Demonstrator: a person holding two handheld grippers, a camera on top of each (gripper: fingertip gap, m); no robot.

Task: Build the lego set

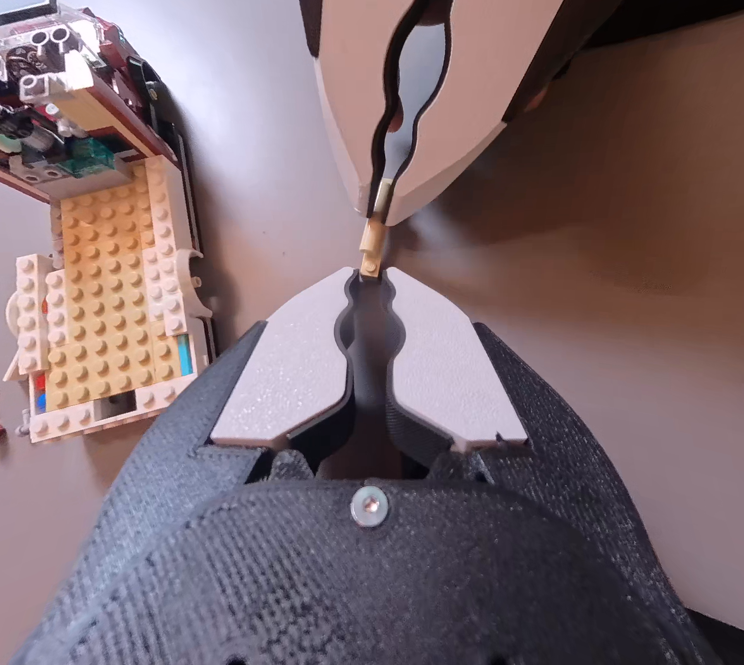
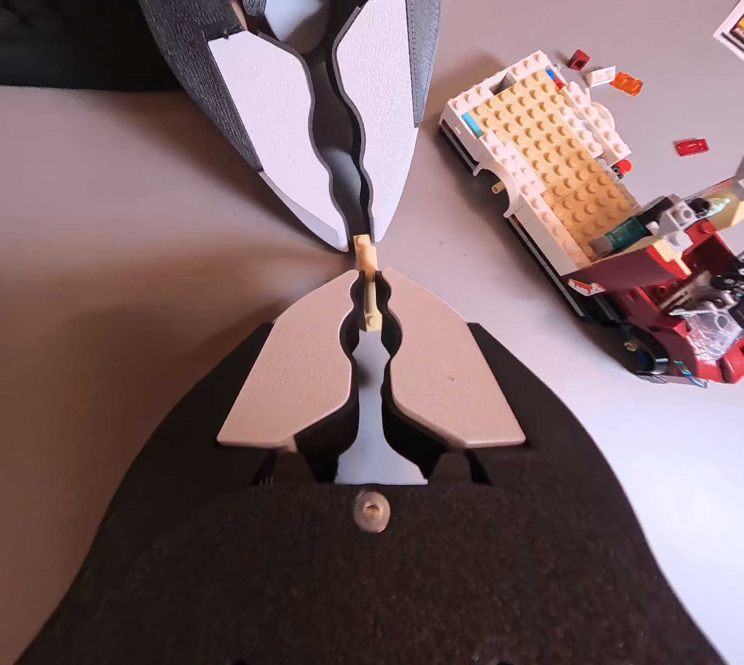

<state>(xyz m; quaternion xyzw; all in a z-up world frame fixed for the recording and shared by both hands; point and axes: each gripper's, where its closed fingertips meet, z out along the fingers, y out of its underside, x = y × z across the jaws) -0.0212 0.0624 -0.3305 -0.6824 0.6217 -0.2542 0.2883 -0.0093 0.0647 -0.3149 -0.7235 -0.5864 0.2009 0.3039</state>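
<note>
A small tan Lego part (image 1: 372, 243), which looks like two little pieces joined end to end, is held between both grippers above the grey table. My left gripper (image 1: 370, 272) is shut on one end. My right gripper (image 2: 368, 273) is shut on the other end, and the tan part (image 2: 370, 303) reaches back between its fingers. The grippers face each other tip to tip. The right gripper (image 1: 376, 217) comes in from the top of the left wrist view, and the left gripper (image 2: 359, 243) from the top of the right wrist view. The part-built Lego vehicle (image 2: 555, 146) has a tan studded floor, white walls and a dark red front.
The vehicle also shows in the left wrist view (image 1: 108, 283), to my left. Loose pieces lie beyond it: dark red (image 2: 579, 60), white (image 2: 600, 76), clear orange (image 2: 627, 84) and red (image 2: 691, 147). A printed sheet (image 2: 732, 25) lies at the far right edge. My two grippers' fingertips are within a few centimetres of each other.
</note>
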